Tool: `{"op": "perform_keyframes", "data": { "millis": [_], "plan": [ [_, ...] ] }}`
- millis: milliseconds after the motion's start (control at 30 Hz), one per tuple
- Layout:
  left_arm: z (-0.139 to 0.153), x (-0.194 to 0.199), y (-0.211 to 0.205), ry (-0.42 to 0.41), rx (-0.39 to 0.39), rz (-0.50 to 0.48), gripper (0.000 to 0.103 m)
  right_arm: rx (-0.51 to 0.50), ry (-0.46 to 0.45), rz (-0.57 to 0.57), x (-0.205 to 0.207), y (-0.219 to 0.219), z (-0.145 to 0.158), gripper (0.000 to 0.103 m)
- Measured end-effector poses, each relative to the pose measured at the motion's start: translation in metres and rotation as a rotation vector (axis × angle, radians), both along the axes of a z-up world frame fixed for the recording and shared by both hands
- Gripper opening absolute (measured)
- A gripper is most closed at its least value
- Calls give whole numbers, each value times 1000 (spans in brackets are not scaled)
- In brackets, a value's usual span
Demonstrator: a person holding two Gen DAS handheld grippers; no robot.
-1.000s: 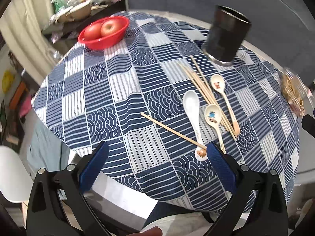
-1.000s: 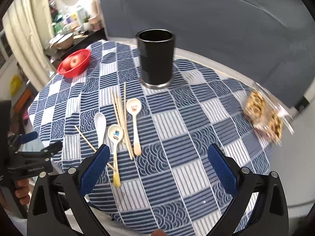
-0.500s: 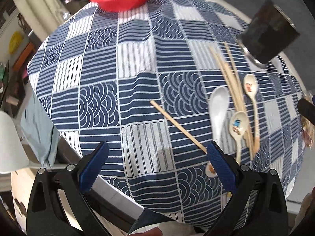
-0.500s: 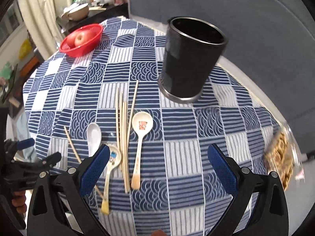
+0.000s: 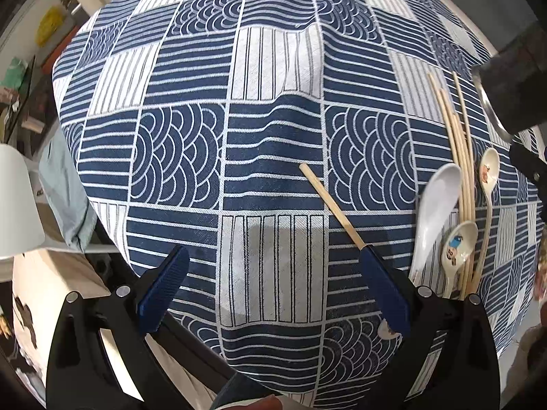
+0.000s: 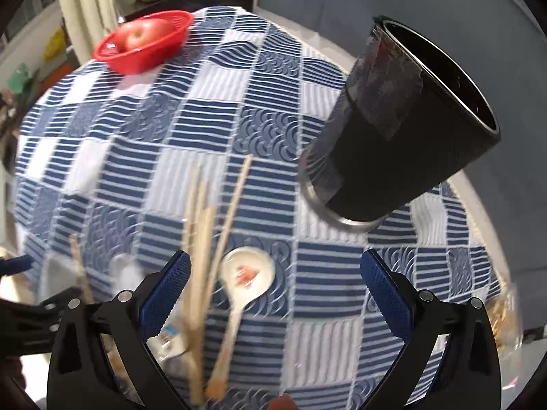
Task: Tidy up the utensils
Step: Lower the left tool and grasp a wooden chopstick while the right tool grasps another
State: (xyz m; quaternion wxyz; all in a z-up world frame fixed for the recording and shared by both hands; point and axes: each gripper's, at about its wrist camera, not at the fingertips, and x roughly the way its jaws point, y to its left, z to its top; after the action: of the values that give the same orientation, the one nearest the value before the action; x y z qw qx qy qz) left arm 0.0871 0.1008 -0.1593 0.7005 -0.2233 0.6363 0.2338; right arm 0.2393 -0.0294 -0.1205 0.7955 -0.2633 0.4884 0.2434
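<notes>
A lone wooden chopstick point(image 5: 331, 202) lies slanted on the blue-and-white tablecloth point(image 5: 273, 126); its near end sits by the right finger of my open left gripper point(image 5: 273, 287), which hovers low over the cloth. To the right lie a white spoon point(image 5: 434, 205), two printed spoons point(image 5: 458, 242) and a bundle of chopsticks point(image 5: 458, 143). In the right wrist view my right gripper point(image 6: 273, 294) stands open above a printed spoon point(image 6: 246, 276) and the chopstick bundle point(image 6: 205, 225). The black holder cup point(image 6: 396, 130) stands beyond, to the right.
A red bowl point(image 6: 143, 39) with apples sits at the table's far side. A snack bag point(image 6: 502, 314) lies at the right edge. The other gripper point(image 6: 30, 304) shows at the left. A white chair point(image 5: 17, 205) stands beside the table.
Both grippers have moved forward and lower over the table. The left one has closed in on the lone chopstick, the right one on the spoons and the cup.
</notes>
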Motion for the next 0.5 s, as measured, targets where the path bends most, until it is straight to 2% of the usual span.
{"op": "perform_keyframes", "data": {
  "millis": [67,233,500],
  "plan": [
    [-3,4,1,8,-14,9,97,0,-9,-21,11,-1,-7,95],
    [-10,7,-1,19,-19,21,97,62,71,-87,42,-2,-27,95],
    [-7,3,6,-5,-81,95,97,64,86,-74,46,21,-45,96]
  ]
}}
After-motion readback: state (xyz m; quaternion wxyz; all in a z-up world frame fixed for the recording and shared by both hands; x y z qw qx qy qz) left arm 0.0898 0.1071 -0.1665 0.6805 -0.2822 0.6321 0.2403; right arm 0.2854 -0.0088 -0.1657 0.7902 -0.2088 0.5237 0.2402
